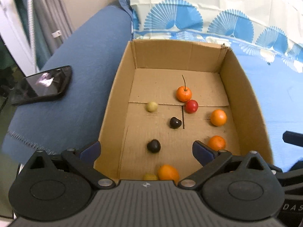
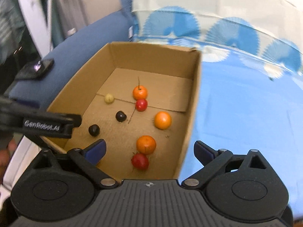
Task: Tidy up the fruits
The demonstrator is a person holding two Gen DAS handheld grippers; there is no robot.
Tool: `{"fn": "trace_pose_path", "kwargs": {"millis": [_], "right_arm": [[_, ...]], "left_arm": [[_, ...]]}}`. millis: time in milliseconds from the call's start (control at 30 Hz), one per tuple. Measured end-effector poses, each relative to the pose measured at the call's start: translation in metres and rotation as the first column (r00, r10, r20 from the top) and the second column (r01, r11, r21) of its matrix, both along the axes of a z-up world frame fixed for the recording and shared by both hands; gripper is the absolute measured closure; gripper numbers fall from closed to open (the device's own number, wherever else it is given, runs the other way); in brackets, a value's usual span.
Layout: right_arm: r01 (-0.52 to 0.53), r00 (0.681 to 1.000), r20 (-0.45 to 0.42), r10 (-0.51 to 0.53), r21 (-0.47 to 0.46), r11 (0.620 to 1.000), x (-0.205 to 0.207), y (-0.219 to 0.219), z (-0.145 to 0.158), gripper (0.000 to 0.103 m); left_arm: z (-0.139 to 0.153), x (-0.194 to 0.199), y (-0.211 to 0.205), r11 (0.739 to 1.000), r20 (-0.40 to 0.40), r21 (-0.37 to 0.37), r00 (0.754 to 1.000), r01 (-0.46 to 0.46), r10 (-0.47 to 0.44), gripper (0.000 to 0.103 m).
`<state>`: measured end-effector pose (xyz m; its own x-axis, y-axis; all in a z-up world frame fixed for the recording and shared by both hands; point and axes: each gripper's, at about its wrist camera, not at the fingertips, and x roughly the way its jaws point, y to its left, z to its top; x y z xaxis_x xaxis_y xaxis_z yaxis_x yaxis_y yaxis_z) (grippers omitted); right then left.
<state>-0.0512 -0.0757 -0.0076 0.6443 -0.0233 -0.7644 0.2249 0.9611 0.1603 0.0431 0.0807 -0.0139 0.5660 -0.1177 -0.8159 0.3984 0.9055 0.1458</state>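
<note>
Both views are evenly and fairly brightly lit by soft indoor light, with no hard highlights on the cardboard box (image 1: 121, 87). The fruits throw only small, faint shadows on the box floor. The left wrist picture is mostly sharp, though it softens towards its left edge; the dark phone (image 1: 43, 85) there carries a pale reflection on its screen. The right wrist picture is smeared by motion blur, strongest across the fan-patterned cloth (image 2: 227, 30) and the box rim. Fisheye distortion bends straight edges outward in both, and the upper corners fall off into dark vignetting.
</note>
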Motion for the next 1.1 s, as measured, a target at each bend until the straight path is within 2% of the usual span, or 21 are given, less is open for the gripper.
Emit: {"fn": "trace_pose_path", "kwargs": {"millis": [233, 400, 567, 1100], "right_arm": [[0.074, 0.993, 0.099, -0.067, -0.072, 0.995, -0.054, 0.02, 0.024, 0.001], [0.077, 0.991, 0.11, -0.07, -0.068, 0.995, -0.085, 0.028, 0.027, 0.001], [0.041, 0.993, 0.116, -0.03, -0.097, 0.994, -0.109, 0.041, 0.029, 0.001], [0.038, 0.988, 0.155, -0.02, -0.12, 0.992, -0.125, 0.049, 0.04, 0.001]], "left_arm": [[0.023, -0.057, 0.011, 1.0, 0.071, -0.016, 0.997, 0.002, -0.001, 0.0], [0.027, -0.089, 0.022, 1.0, 0.072, -0.03, 0.997, -0.003, 0.005, 0.0], [0.026, -0.111, 0.029, 0.999, 0.076, -0.032, 0.997, -0.014, 0.016, 0.0], [0.03, -0.123, 0.034, 0.999, 0.093, -0.04, 0.995, -0.018, 0.021, 0.0]]}}
